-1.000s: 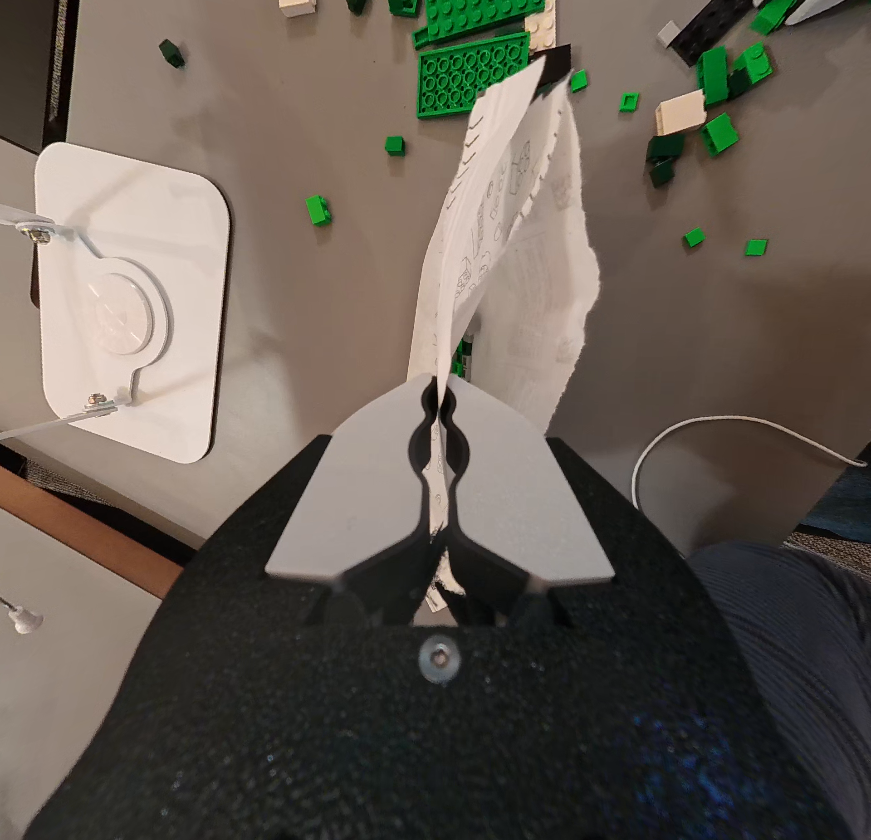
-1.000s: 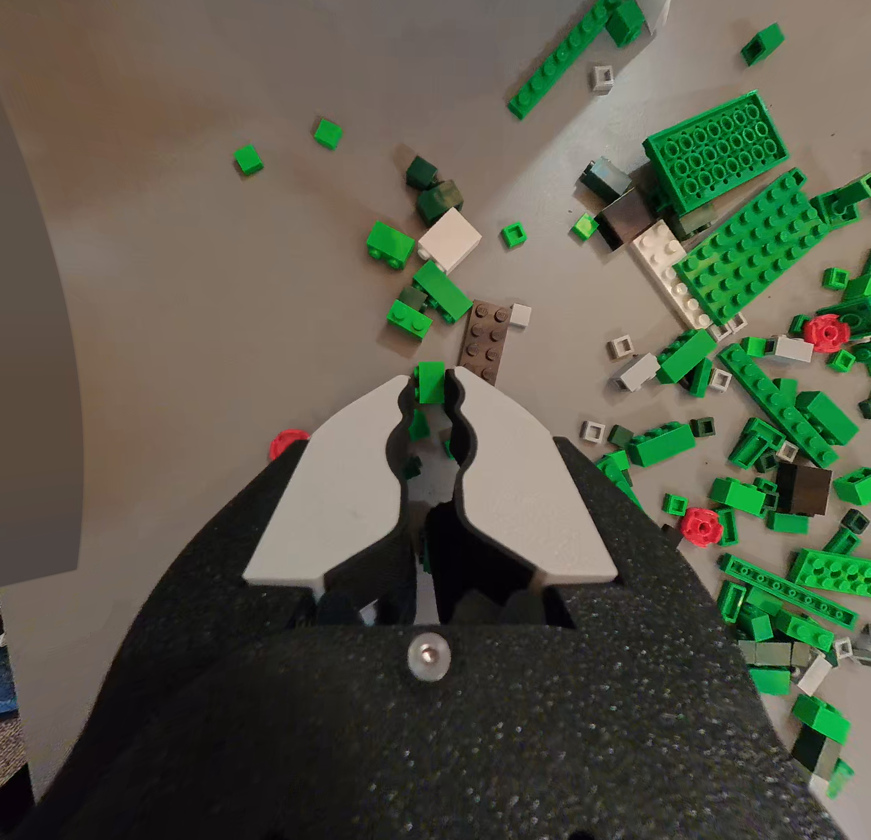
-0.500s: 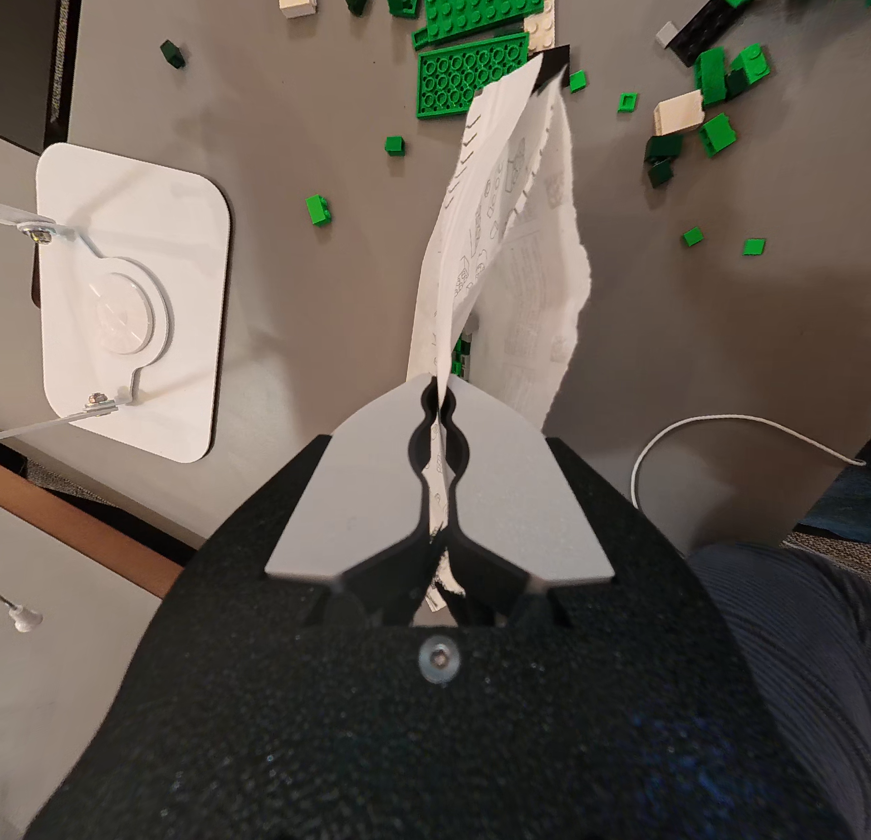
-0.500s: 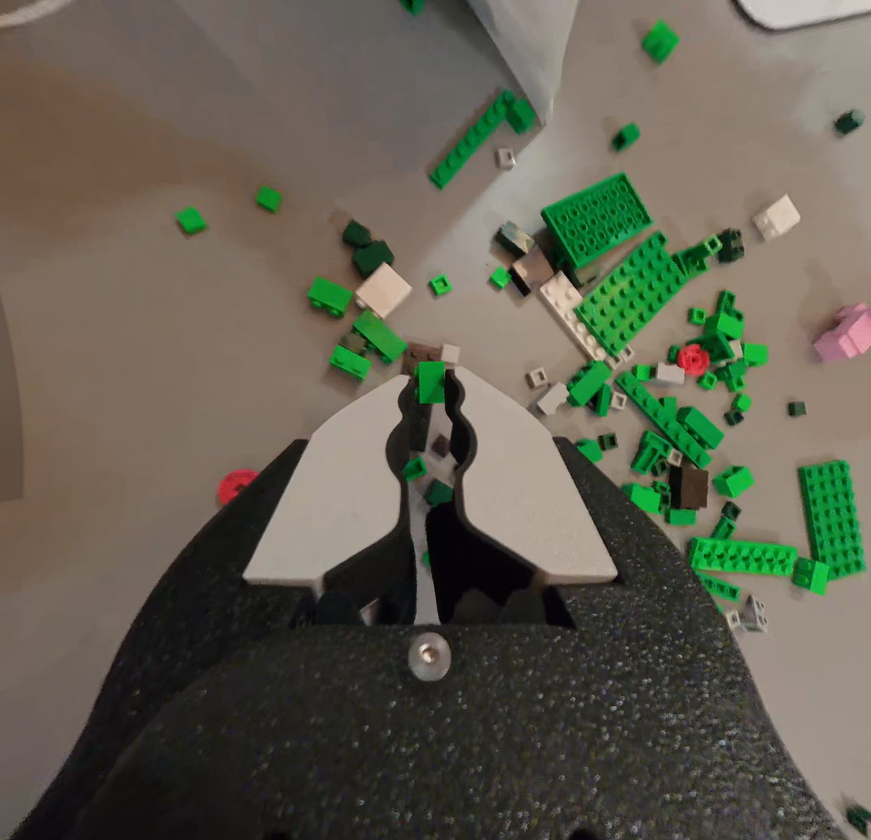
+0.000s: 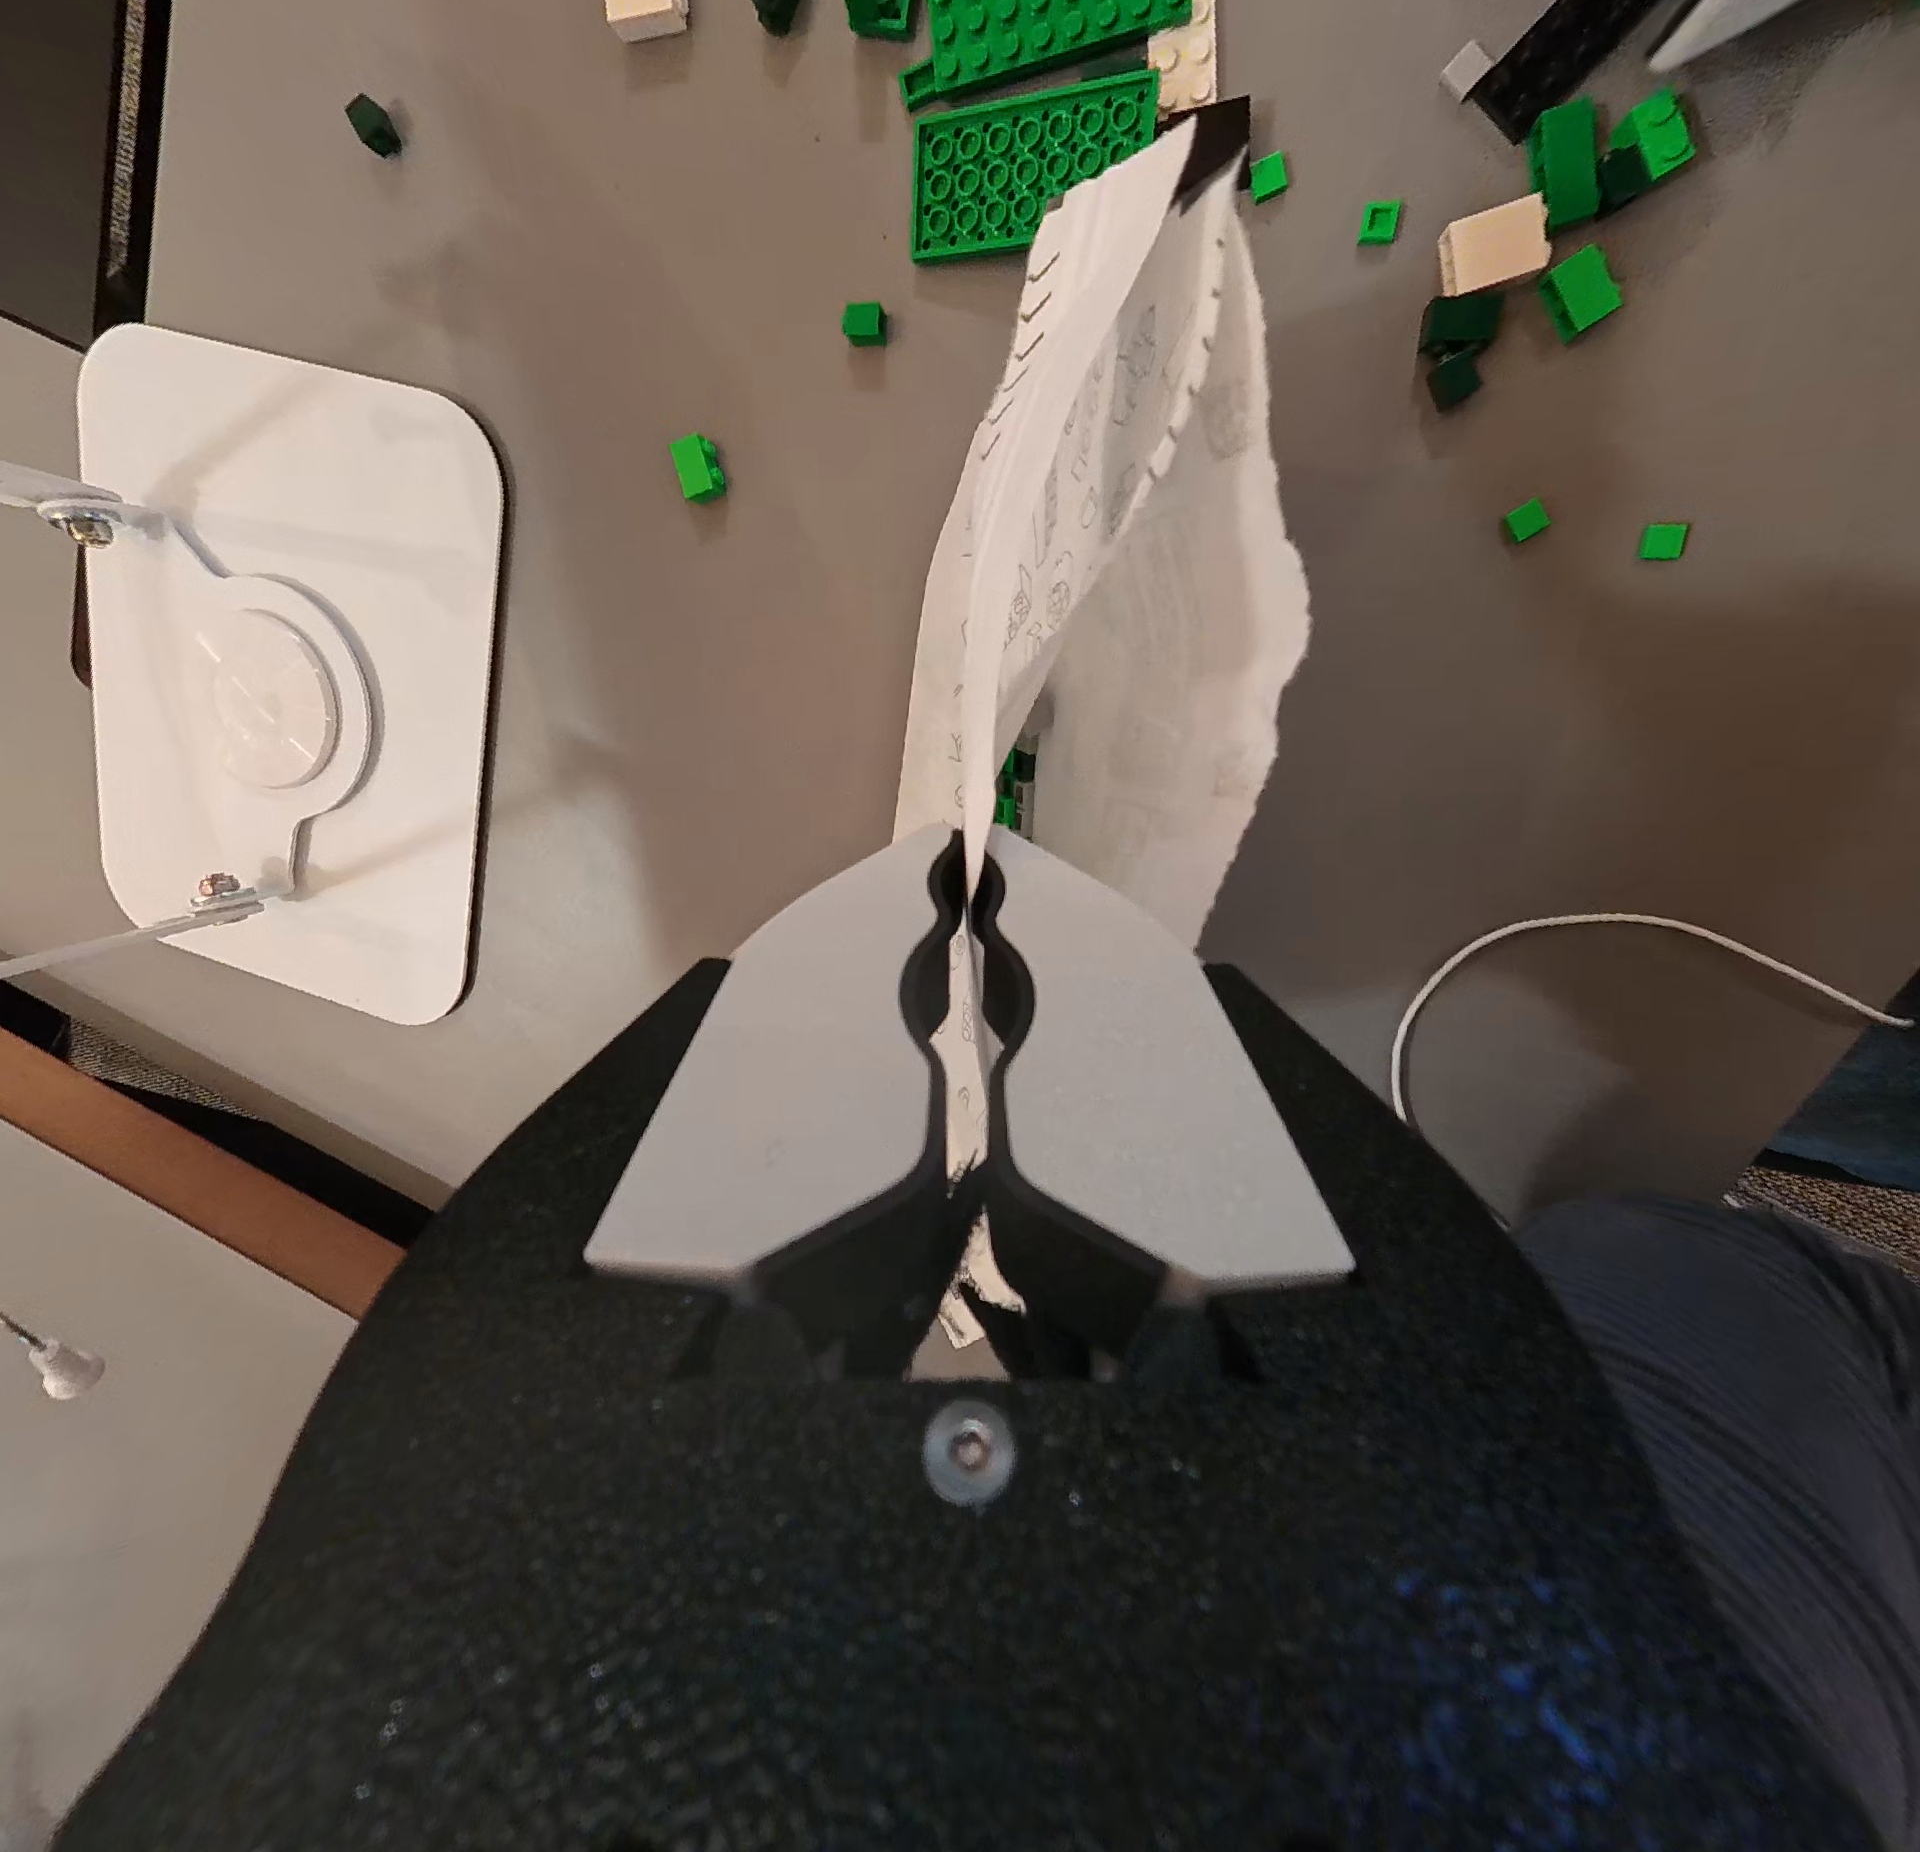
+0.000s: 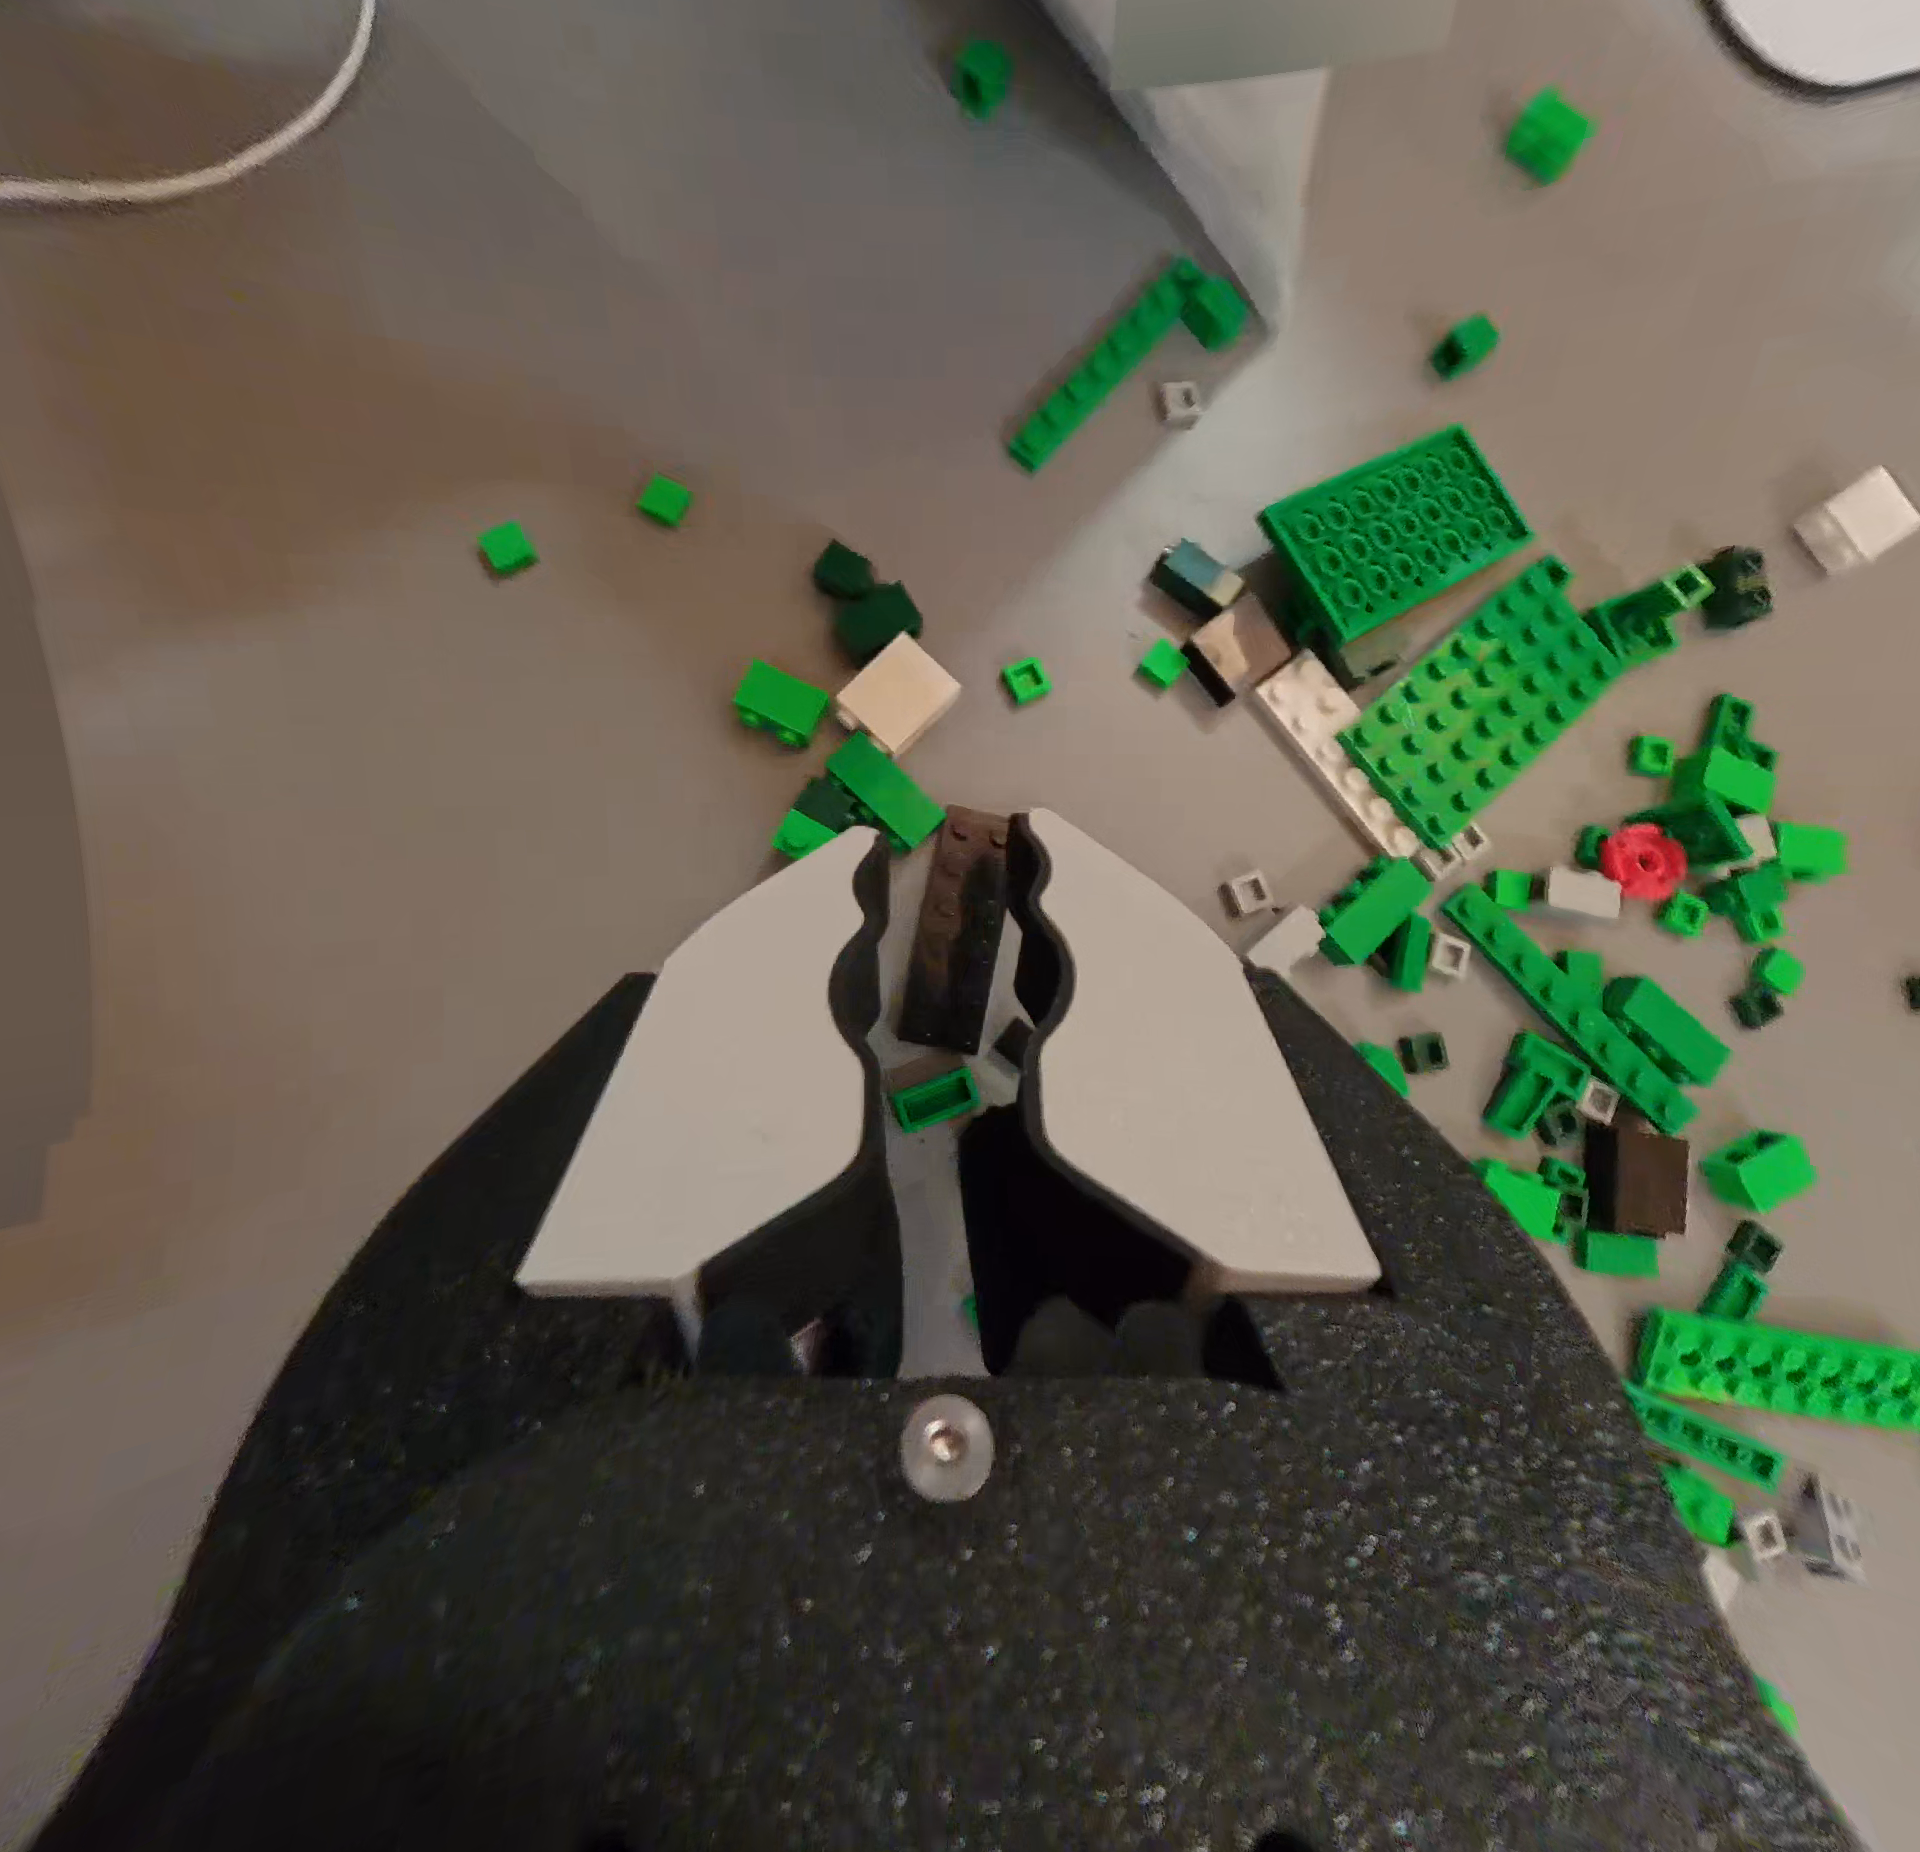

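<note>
While the left tongs (image 5: 971,852) stay clamped on a torn printed paper sheet (image 5: 1091,472), just as they were a second ago, the change is all on the right side. That sheet stands up out of the closed tips and fans forward above the bench (image 5: 644,244), its far corner over an upturned green plate (image 5: 1034,181). A white stand base (image 5: 291,659) sits well off to the left of these tongs, and a white cable (image 5: 1558,929) curls to their right.

The right tongs (image 6: 951,831), which were pinching a small green brick at their tips half a second ago, now have their jaws parted and no brick between the tips. A dark brown studded plate (image 6: 961,929) shows in the gap between the fingers, with space visible along its left edge, so it does not look gripped; whether the right tip touches it I cannot tell. A small green brick (image 6: 933,1096) lies behind the plate, deeper in the gap, possibly the one released. A white brick (image 6: 899,690) lies just ahead and left of the tips. Large green studded plates (image 6: 1475,722) and a red round piece (image 6: 1640,859) lie off to the right.
</note>
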Demonstrator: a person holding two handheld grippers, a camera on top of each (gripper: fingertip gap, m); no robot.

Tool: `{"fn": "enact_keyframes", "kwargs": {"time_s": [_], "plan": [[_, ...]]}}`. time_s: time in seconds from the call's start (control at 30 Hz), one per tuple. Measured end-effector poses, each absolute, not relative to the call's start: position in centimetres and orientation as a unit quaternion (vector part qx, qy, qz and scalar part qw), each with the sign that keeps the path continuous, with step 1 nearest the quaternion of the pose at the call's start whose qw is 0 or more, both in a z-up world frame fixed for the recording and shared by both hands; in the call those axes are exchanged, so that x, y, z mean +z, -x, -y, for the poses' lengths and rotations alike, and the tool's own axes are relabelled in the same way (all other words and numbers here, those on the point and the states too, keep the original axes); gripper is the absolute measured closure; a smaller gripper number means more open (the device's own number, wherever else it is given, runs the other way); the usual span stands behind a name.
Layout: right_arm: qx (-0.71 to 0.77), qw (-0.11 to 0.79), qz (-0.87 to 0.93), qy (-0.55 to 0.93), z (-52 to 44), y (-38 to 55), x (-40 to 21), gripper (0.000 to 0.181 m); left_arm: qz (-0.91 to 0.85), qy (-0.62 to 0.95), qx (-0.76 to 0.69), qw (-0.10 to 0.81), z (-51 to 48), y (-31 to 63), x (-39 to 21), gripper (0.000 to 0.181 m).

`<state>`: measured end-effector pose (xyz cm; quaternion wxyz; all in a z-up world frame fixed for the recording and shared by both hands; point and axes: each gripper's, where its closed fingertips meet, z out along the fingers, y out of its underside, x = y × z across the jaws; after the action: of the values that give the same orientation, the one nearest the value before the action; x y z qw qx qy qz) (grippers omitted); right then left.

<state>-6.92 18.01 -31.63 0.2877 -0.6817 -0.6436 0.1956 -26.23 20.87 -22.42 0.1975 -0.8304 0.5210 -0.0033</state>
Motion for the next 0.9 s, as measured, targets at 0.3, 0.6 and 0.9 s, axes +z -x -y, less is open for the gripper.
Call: {"fn": "enact_keyframes", "kwargs": {"time_s": [0.3, 0.6, 0.9], "plan": [[0.221, 0.181, 0.717, 0.636, -16.7, 7.9, -33.3, 0.163, -0.525, 0.828, -0.003, 0.195, -20.8, 26.0, -22.4, 0.181], [0.225, 0.182, 0.738, 0.610, -16.6, 9.0, -33.2, 0.181, -0.526, 0.828, -0.005, 0.194, -20.7, 26.0, -22.5, 0.181], [0.248, 0.188, 0.714, 0.627, -15.9, 8.9, -31.8, 0.160, -0.529, 0.826, -0.007, 0.194, -20.6, 25.8, -22.5, 0.181]]}}
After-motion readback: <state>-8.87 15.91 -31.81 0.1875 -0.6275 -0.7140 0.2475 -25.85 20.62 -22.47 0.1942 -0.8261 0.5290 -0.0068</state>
